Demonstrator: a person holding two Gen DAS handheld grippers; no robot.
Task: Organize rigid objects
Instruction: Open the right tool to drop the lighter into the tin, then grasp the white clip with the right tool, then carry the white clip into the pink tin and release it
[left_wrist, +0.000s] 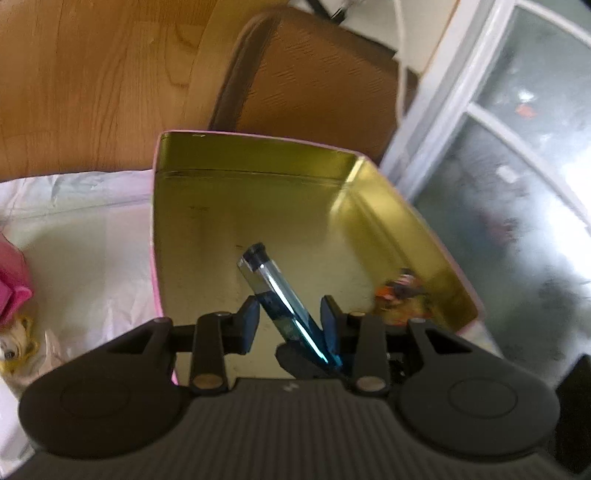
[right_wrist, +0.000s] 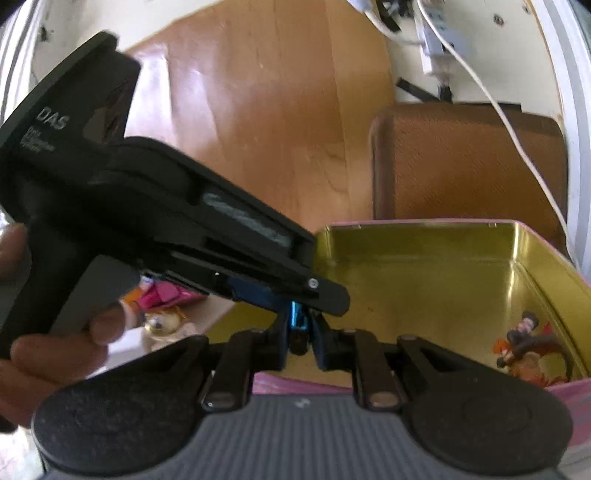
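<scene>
Ribbed grey housing and two black round pivot plates fill the bottom of each wrist view. The right gripper (right_wrist: 300, 334) has its two fingers drawn close together, clamping one end of a single blue tube (left_wrist: 280, 302), metallic and glossy with a dark cap at its far end. The left gripper (left_wrist: 291, 323) stands partly parted. The tube crosses its gap on a diagonal and touches the right-hand pad; whether it is clamped there cannot be determined. A hand (right_wrist: 55, 354) holds this gripper, whose black side panel carries the white lettering "DAS"; the smaller lines beneath are unreadable.

The tube hangs over the near edge of one rectangular tin (left_wrist: 258, 155), pink outside, gold and reflective inside. One small orange and dark figurine (right_wrist: 528, 350) lies in the tin's near right corner. Beyond the tin's left edge, on a white sheet (left_wrist: 85, 240), are one pink item (left_wrist: 13, 288) and one yellow-haired doll (left_wrist: 16, 350).
</scene>
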